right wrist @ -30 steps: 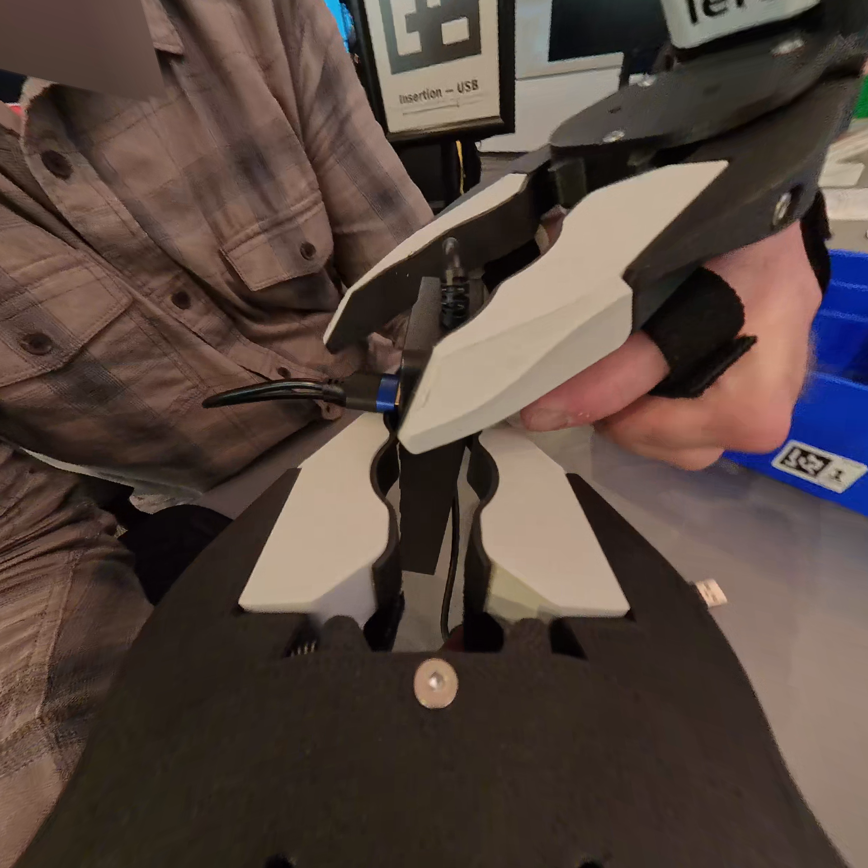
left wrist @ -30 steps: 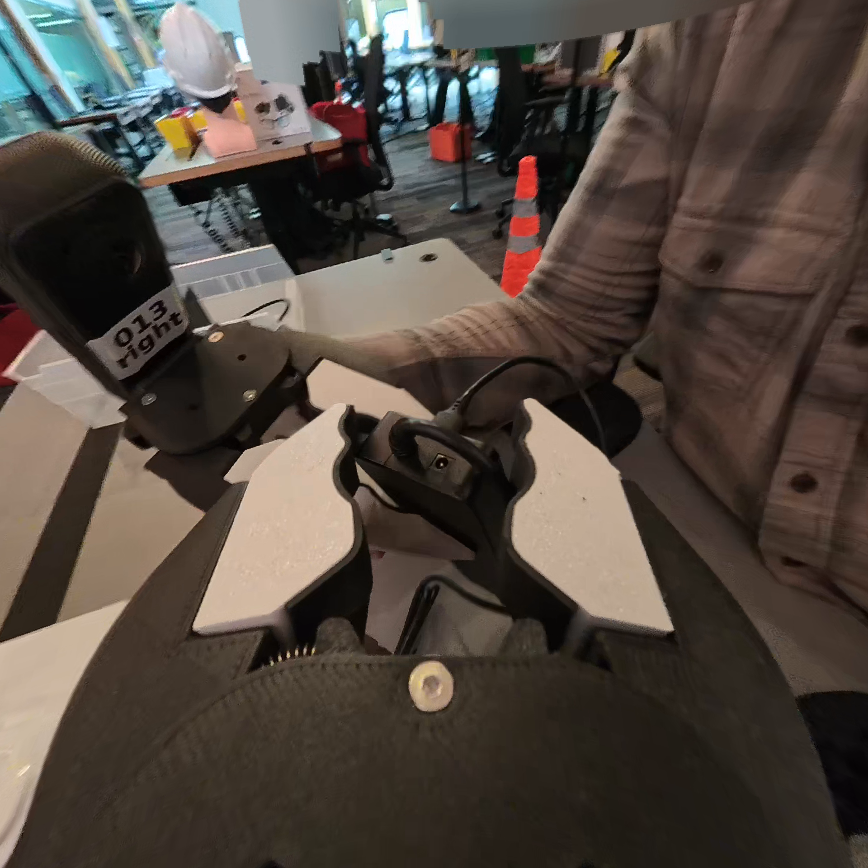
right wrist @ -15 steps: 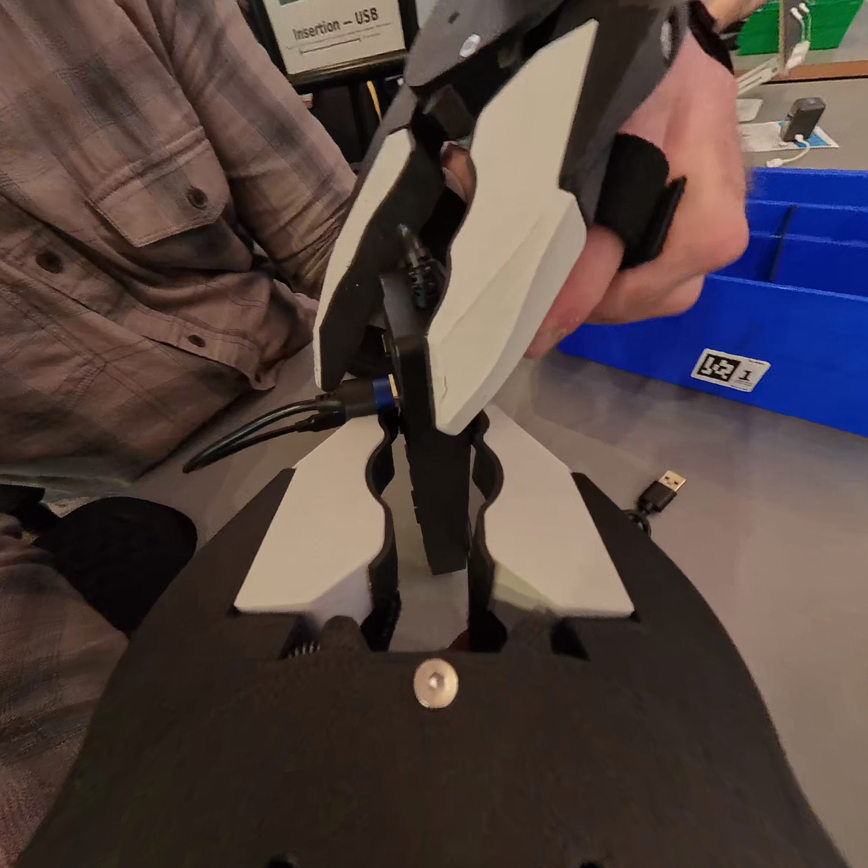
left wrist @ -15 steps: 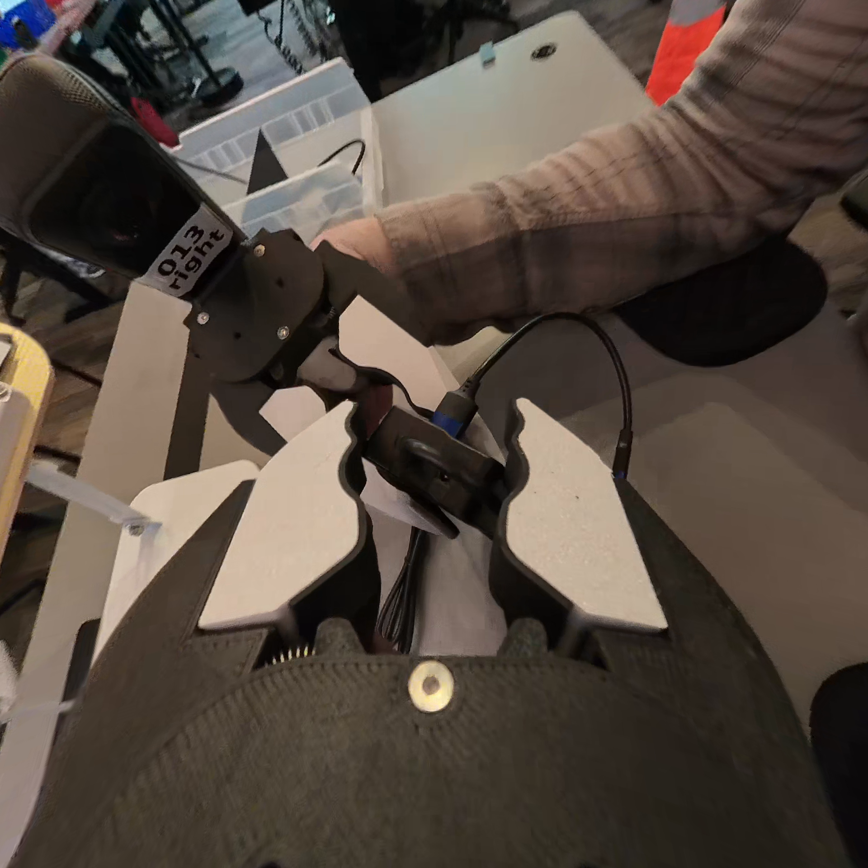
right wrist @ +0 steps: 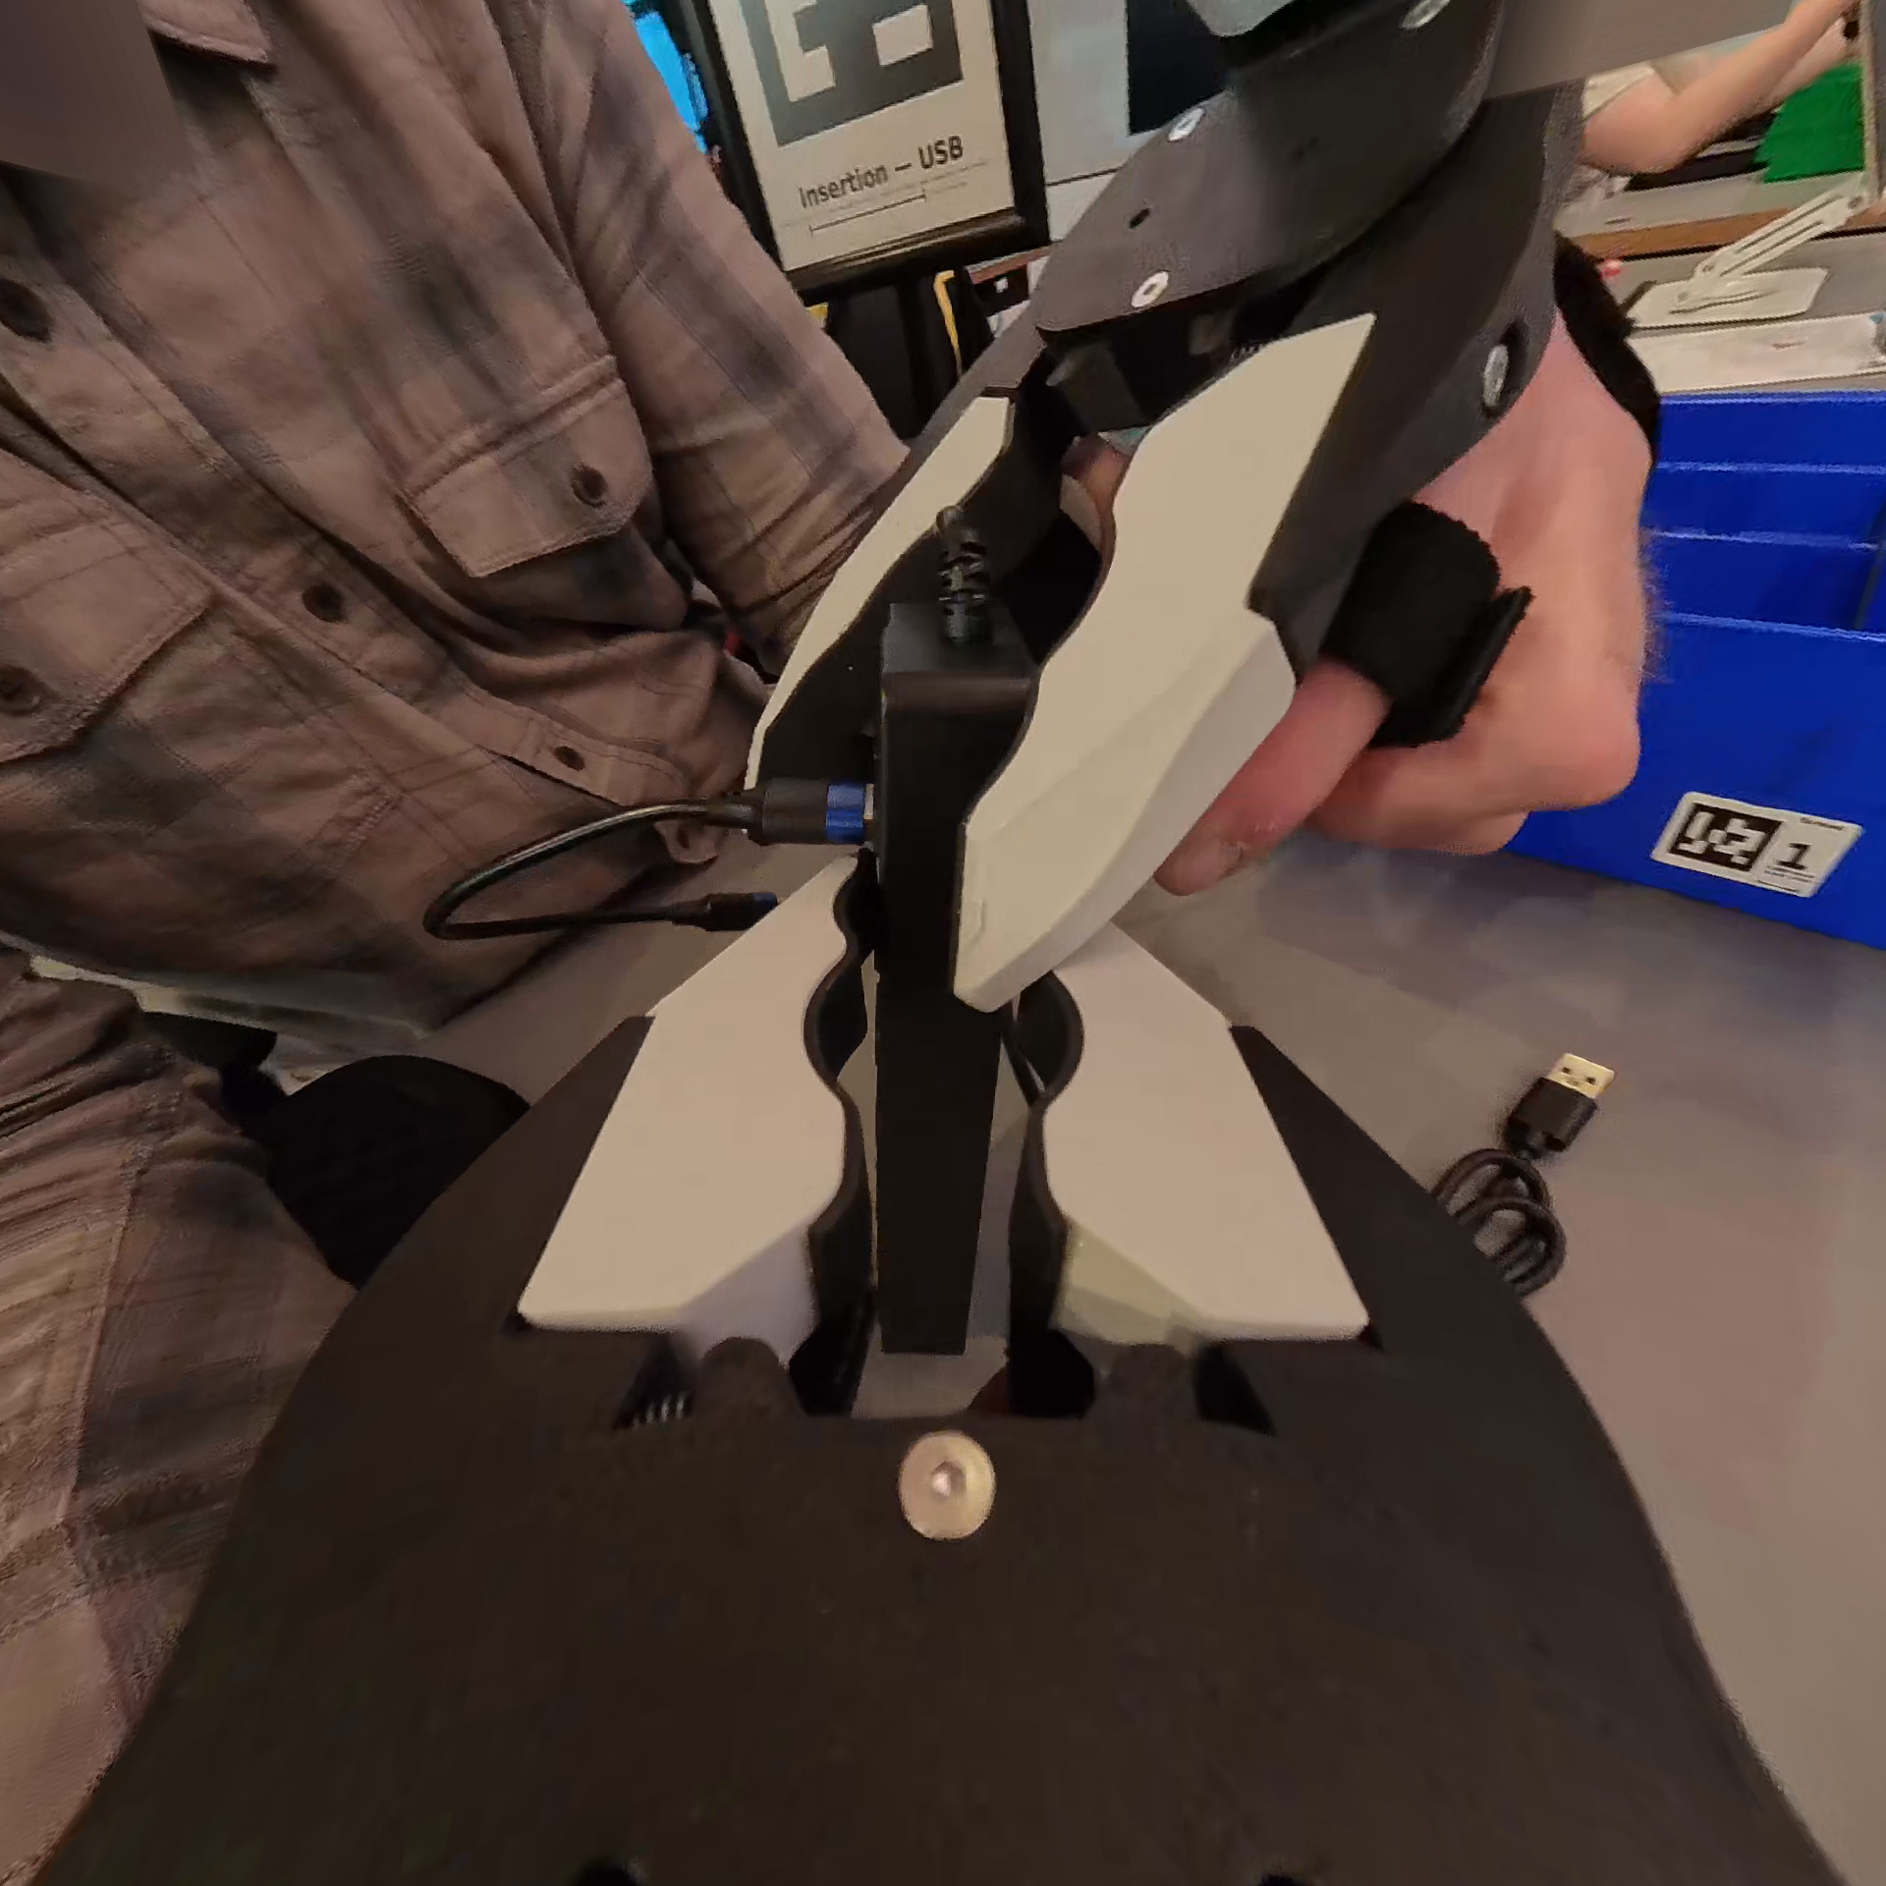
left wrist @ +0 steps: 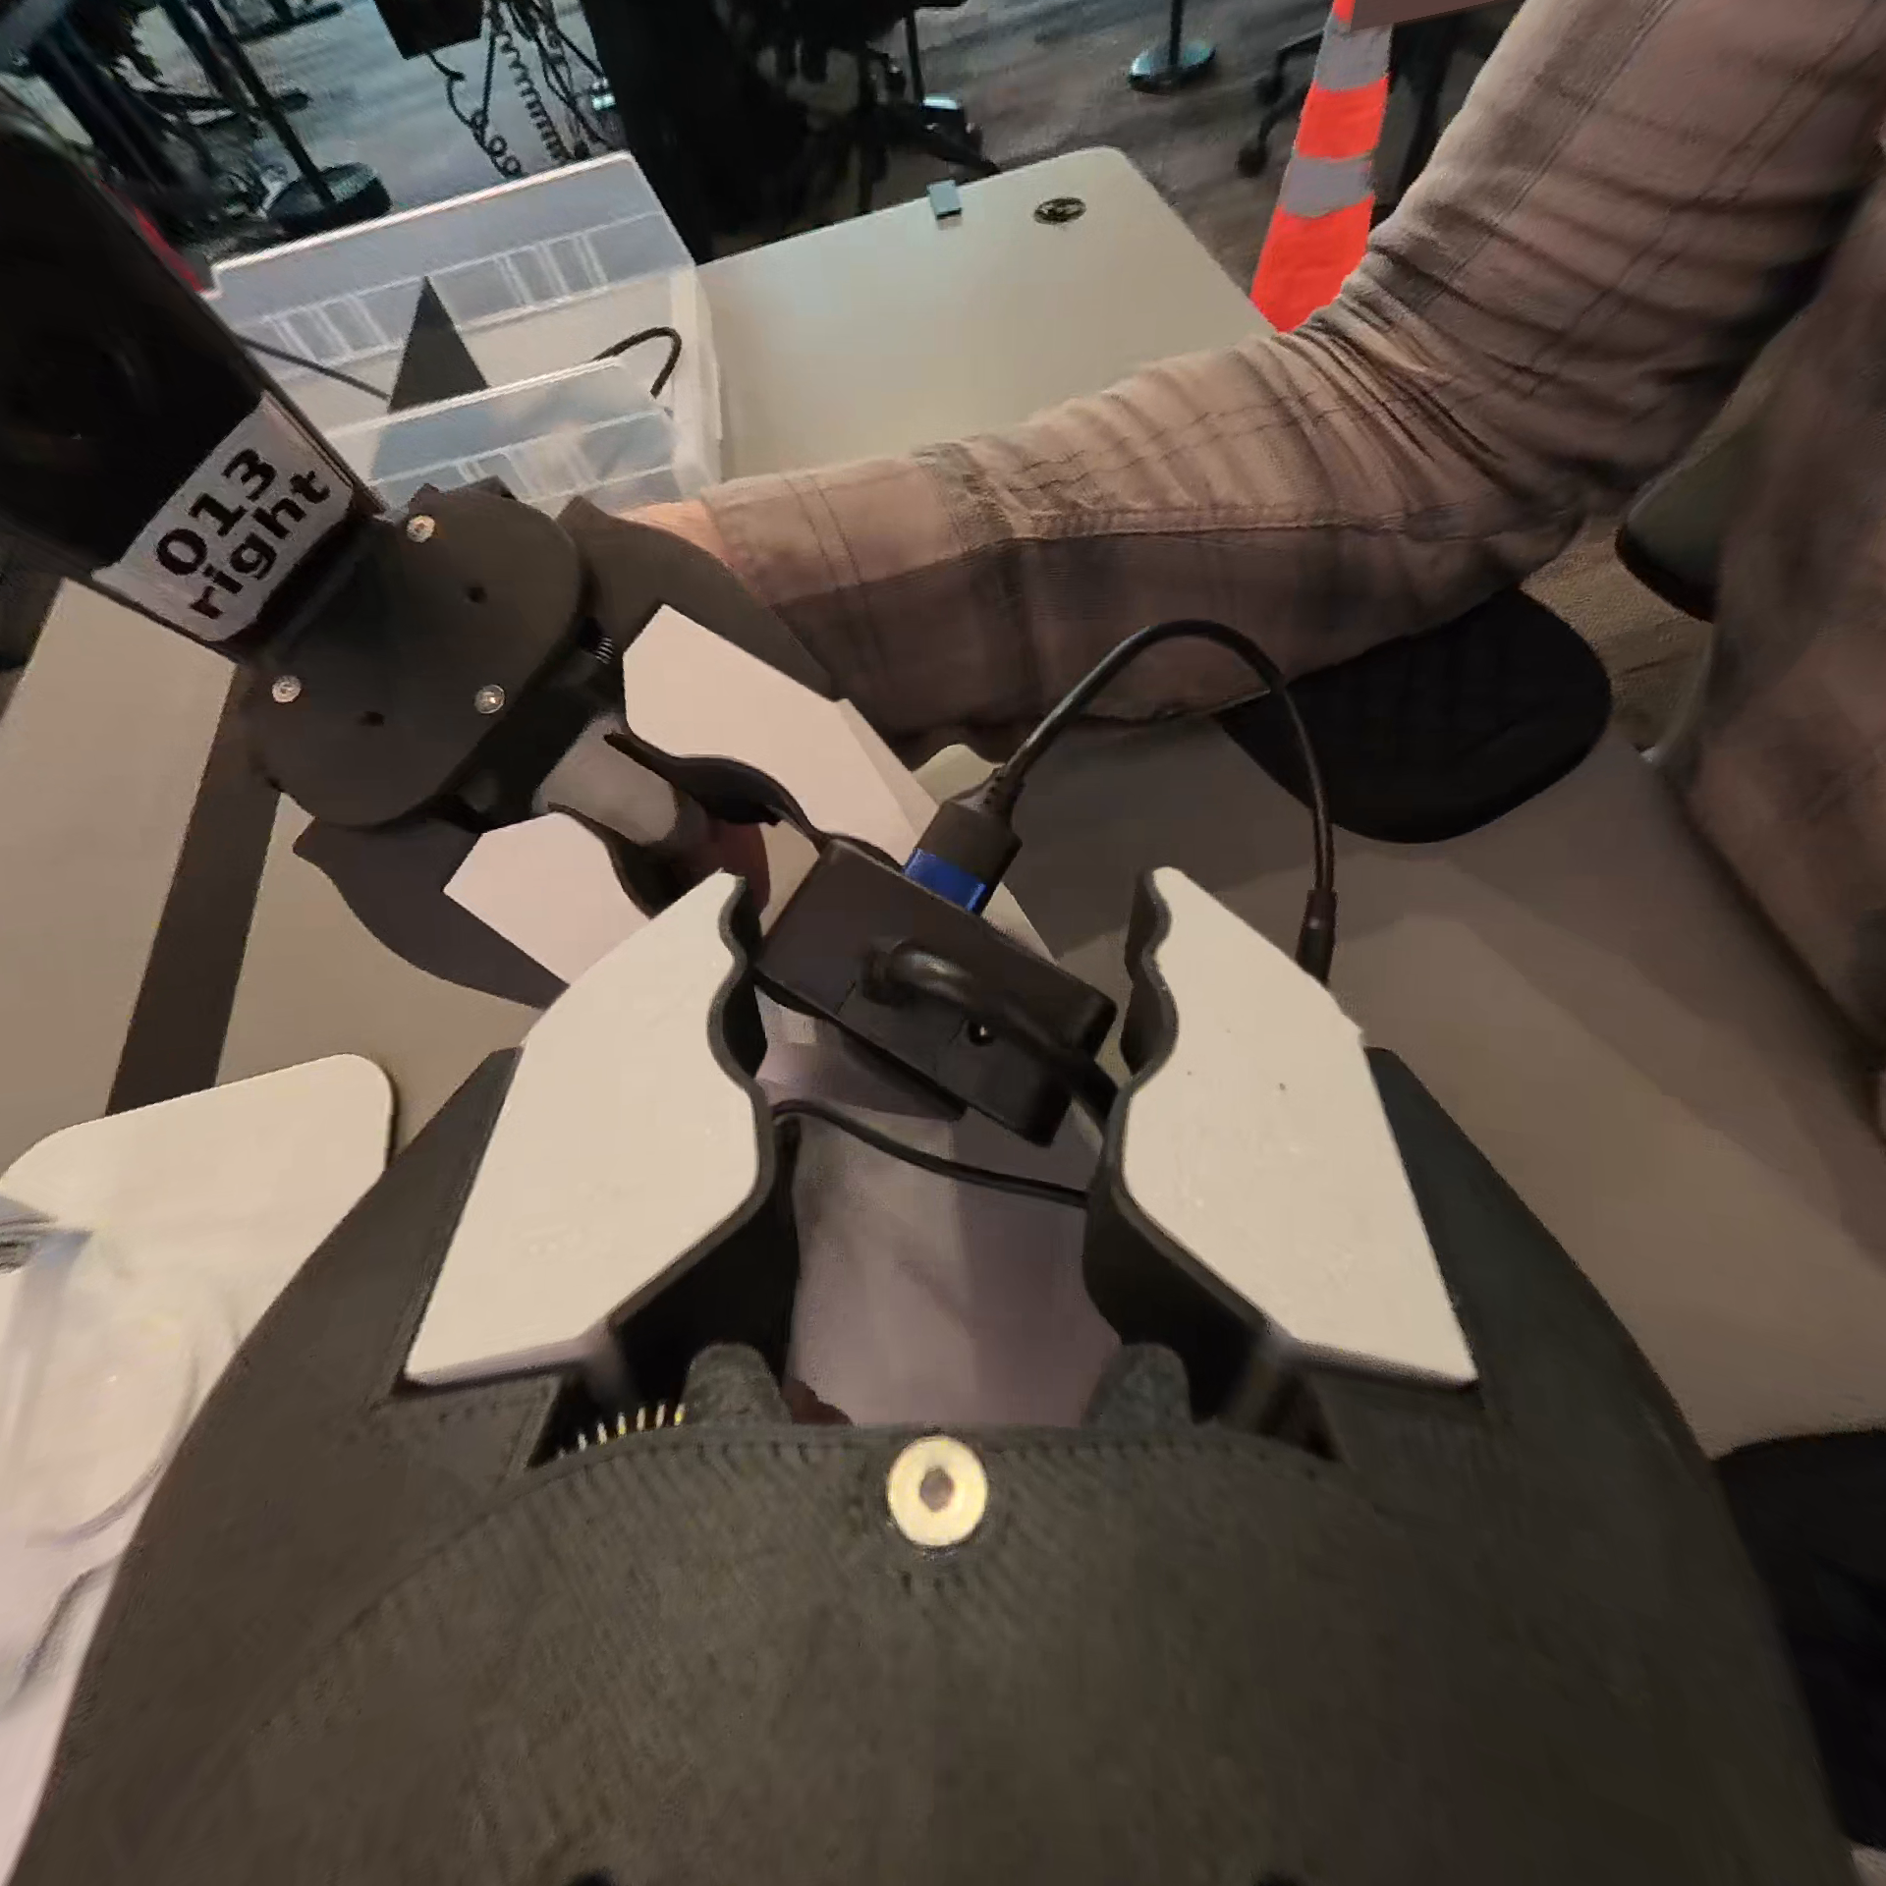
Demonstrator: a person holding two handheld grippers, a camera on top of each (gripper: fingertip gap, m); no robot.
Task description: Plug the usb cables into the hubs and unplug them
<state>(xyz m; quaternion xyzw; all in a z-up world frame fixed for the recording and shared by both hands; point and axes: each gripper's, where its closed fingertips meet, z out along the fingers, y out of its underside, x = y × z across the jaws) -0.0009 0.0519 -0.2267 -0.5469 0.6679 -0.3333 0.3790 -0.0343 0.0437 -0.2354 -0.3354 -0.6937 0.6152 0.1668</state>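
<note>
A black USB hub (left wrist: 919,980) (right wrist: 934,1123) is held upright above the table. My right gripper (right wrist: 944,919) is shut on its lower part, clamping the two broad faces; it also shows in the left wrist view (left wrist: 735,816). My left gripper (left wrist: 944,888) (right wrist: 878,867) straddles the hub's top end, its jaws slightly wider than the hub. A black USB cable's blue-collared plug (left wrist: 959,867) (right wrist: 816,811) sits in a port on the hub's side. That cable loops round and its free end (left wrist: 1311,934) (right wrist: 735,903) hangs loose.
A second coiled black USB cable (right wrist: 1531,1153) lies on the grey table (right wrist: 1684,1429) at the right. A blue bin (right wrist: 1766,663) stands behind it. A clear plastic bin (left wrist: 490,337) stands at the far side. The person's plaid shirt (right wrist: 357,510) fills the left. Only a small space, under 4 cm, lies between the two pairs of fingers.
The left gripper's jaws have widened a little around the hub's end. The right gripper stays shut on the hub. Both grippers have shifted and tilted together with the hub.
</note>
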